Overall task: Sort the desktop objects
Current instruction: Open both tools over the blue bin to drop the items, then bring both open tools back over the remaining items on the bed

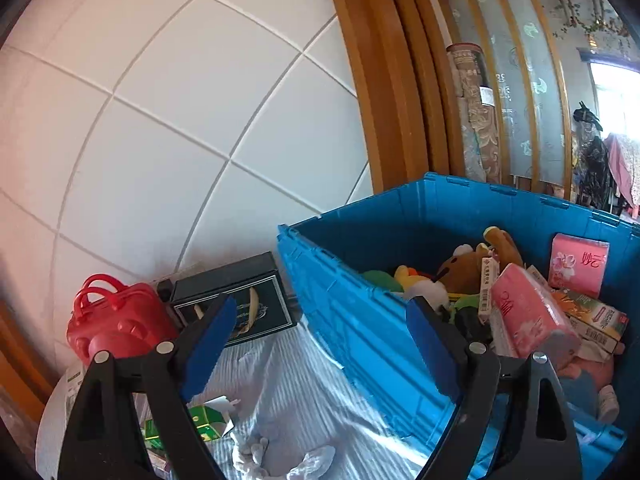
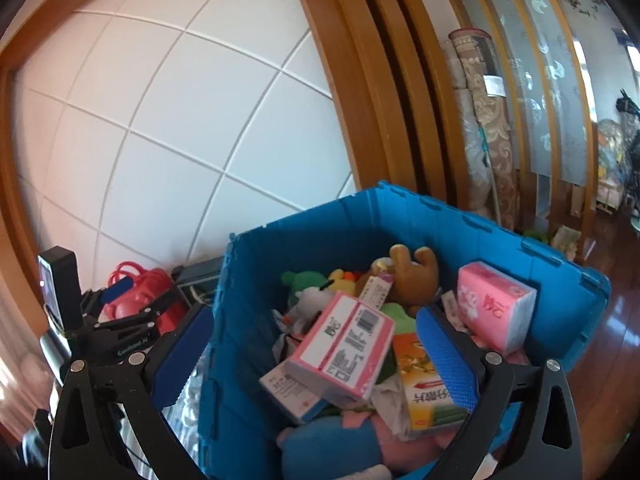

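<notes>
My left gripper [image 1: 320, 344] is open and empty. It straddles the left wall of a blue crate [image 1: 360, 320]. Left of the crate, on a striped cloth [image 1: 296, 400], sit a red handbag [image 1: 116, 320], a dark box [image 1: 240, 300] and a small green carton [image 1: 206, 424]. My right gripper [image 2: 316, 356] is also open, hovering over the blue crate [image 2: 500, 232] without touching its contents. Below it lie a pink tissue pack [image 2: 340, 348], an orange box [image 2: 424, 392], a second pink pack [image 2: 496, 304] and a brown plush bear [image 2: 412, 276]. The left gripper [image 2: 136, 300] shows beside the red handbag [image 2: 156, 284].
A white tiled wall [image 1: 180, 100] rises behind the table. A wooden door frame [image 1: 384, 80] and rolled rugs [image 2: 484, 120] stand behind the crate. A blue and pink plush [image 2: 332, 444] lies at the crate's near end. Wooden floor [image 2: 616, 320] shows to the right.
</notes>
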Available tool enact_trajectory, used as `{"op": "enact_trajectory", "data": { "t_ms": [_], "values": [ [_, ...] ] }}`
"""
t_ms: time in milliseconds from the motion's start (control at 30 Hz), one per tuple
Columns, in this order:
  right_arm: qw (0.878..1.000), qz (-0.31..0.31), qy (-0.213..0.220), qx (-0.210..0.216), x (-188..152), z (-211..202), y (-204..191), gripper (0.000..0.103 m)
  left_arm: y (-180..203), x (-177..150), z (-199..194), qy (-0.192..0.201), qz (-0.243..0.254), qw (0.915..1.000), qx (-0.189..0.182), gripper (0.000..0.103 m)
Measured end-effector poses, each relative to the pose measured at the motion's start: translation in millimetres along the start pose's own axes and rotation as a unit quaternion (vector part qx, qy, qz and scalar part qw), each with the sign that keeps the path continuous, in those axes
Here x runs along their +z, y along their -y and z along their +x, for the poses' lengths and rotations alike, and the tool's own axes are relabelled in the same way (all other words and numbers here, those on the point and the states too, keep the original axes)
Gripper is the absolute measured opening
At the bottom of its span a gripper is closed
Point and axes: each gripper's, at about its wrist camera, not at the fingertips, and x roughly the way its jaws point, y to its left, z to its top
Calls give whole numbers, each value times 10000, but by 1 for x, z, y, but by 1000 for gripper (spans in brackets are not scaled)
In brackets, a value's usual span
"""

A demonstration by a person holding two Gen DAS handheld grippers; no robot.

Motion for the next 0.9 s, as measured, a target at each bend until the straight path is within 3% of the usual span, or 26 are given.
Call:
{"op": "enact_trajectory", "data": {
  "t_ms": [300, 533, 733, 900],
  "values": [
    [9977, -520, 64, 433, -12, 27, -97, 103, -109, -55, -28, -171, -201, 9968, 751, 87],
    [9928, -811, -467, 754, -49, 73, -192, 103, -213, -95, -59, -371, 94, 9887, 1449, 87],
    [9916, -947, -637, 612, -100, 98, -247, 103, -269, -120, -72, -465, 68, 9881, 1462, 87],
    [9789, -1350, -1498, 328, -160, 145, -274, 103, -280, -137, -63, -541, -28, 9915, 1180, 87]
  ]
}}
